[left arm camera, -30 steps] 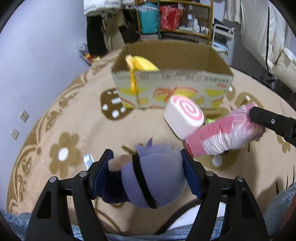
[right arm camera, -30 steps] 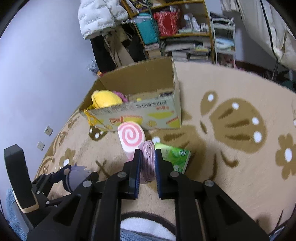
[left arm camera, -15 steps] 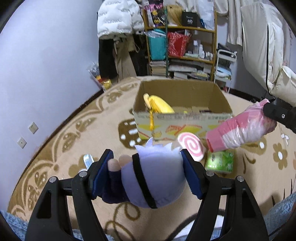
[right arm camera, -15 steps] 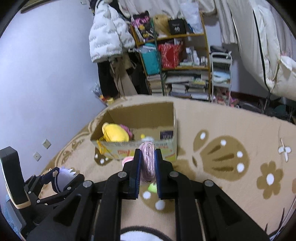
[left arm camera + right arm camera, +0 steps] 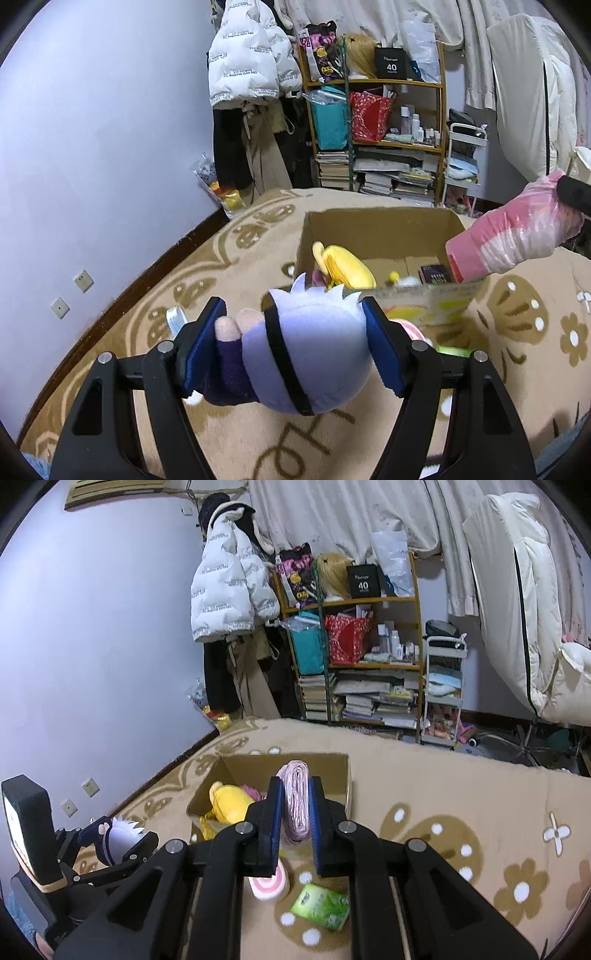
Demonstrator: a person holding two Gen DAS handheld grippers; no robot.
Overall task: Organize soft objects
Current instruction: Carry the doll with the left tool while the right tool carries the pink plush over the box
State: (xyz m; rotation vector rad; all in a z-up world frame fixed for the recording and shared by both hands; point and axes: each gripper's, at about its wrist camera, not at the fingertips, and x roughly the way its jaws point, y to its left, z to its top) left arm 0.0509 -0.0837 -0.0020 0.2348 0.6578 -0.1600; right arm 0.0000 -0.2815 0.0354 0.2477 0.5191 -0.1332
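My left gripper (image 5: 293, 326) is shut on a pale-lilac plush doll (image 5: 306, 354) with white spiky hair and a black band, held off the carpet in front of the open cardboard box (image 5: 380, 225). My right gripper (image 5: 293, 810) is shut on a pink-and-white bundle wrapped in clear plastic (image 5: 295, 801), raised over the box's near right side; the same bundle (image 5: 513, 236) shows at the right of the left wrist view. A yellow plush (image 5: 345, 264) lies inside the box. A pink swirl cushion (image 5: 267, 884) lies on the carpet below.
A green tissue pack (image 5: 320, 906) lies on the beige flowered carpet (image 5: 461, 797) next to the swirl cushion. Behind the box stand a crowded bookshelf (image 5: 364, 664), hanging jackets (image 5: 231, 598) and a small cart (image 5: 443, 694). The purple wall (image 5: 92, 147) runs along the left.
Both grippers have risen and tilted up with their loads. The box now sits lower in both views, and the shelf and wall have come into view. Both grips are unchanged.
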